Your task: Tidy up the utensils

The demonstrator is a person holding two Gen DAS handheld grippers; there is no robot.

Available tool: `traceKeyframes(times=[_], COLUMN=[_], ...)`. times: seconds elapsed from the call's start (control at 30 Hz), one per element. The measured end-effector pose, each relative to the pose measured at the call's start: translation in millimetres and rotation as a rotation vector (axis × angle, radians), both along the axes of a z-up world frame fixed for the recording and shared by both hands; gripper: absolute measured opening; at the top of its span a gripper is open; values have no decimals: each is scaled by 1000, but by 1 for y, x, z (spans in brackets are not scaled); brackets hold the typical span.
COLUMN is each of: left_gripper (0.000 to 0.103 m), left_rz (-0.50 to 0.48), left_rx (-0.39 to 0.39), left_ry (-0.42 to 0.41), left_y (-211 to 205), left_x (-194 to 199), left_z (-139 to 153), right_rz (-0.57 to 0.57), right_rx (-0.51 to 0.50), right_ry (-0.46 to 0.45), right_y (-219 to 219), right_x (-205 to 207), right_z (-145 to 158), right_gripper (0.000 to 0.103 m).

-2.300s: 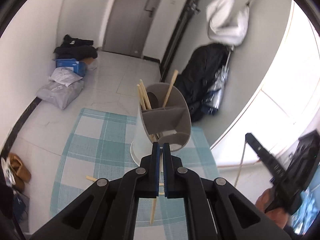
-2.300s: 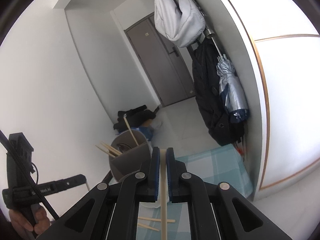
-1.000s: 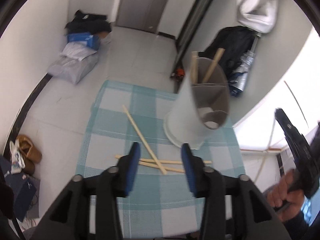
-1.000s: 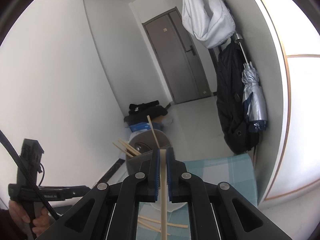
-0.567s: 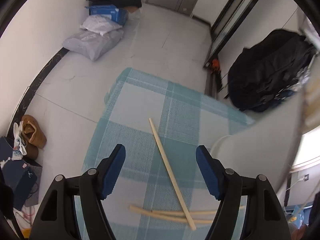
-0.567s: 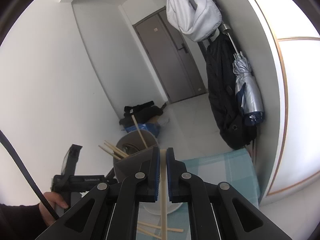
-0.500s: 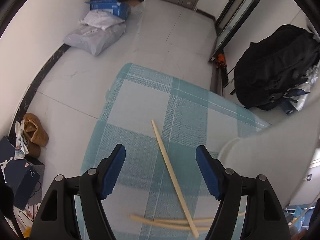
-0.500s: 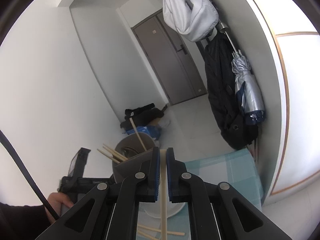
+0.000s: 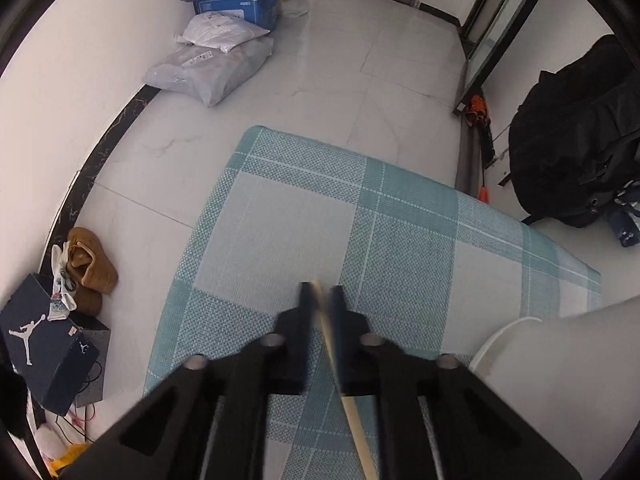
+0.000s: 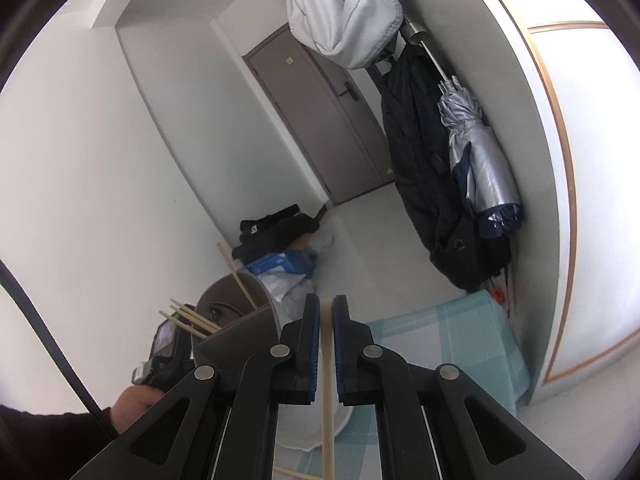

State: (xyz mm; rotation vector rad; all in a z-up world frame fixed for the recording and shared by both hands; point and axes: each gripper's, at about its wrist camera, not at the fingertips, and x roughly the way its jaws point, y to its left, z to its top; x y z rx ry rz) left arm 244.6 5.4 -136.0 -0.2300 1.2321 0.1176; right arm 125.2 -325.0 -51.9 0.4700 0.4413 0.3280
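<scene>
Left gripper (image 9: pixel 320 294), motion-blurred, is pressing its jaws, which have just been closing from the wide gape of half a second ago, onto a chopstick (image 9: pixel 354 420) over the checked desk (image 9: pixel 400 220); the stick's lower end is running out of frame. Right gripper (image 10: pixel 326 306) is holding its jaws clamped on a second chopstick (image 10: pixel 327 400) beside the grey utensil holder (image 10: pixel 240 320), whose base is hiding behind the gripper.

A home's entrance hall. A grey door (image 10: pixel 320 120) stands at centre, coats (image 10: pixel 416 152) and an umbrella (image 10: pixel 476 152) hang right. Shoes (image 9: pixel 90 268) and parcels (image 9: pixel 212 68) lie left on the tiled floor (image 9: pixel 340 60).
</scene>
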Motion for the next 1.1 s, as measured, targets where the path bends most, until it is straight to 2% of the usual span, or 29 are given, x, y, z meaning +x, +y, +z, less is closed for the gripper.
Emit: traceKeyframes(times=[0.27, 0.43, 0.63, 0.8, 0.93, 1.1], left_gripper=[0, 0, 0, 0, 0, 0], left_rz=[65, 83, 13, -40, -75, -109], left_rx=[-97, -156, -154, -179, -175, -189], left_ry=[-28, -142, -308, -400, -453, -480], left_y=[13, 20, 9, -1, -6, -7], left_x=[-16, -47, -98, -139, -165, -180], left_z=[6, 40, 86, 108, 117, 125], right_rz=[15, 10, 9, 16, 22, 31], right_rx=[-7, -27, -67, -106, -139, -148], right_ry=[-21, -35, -63, -93, -114, -137], right_y=[4, 7, 14, 24, 34, 43], right_x=[-4, -11, -29, -50, -65, -77], right_z=[6, 9, 17, 24, 29, 33], right_gripper=[6, 6, 6, 6, 6, 6])
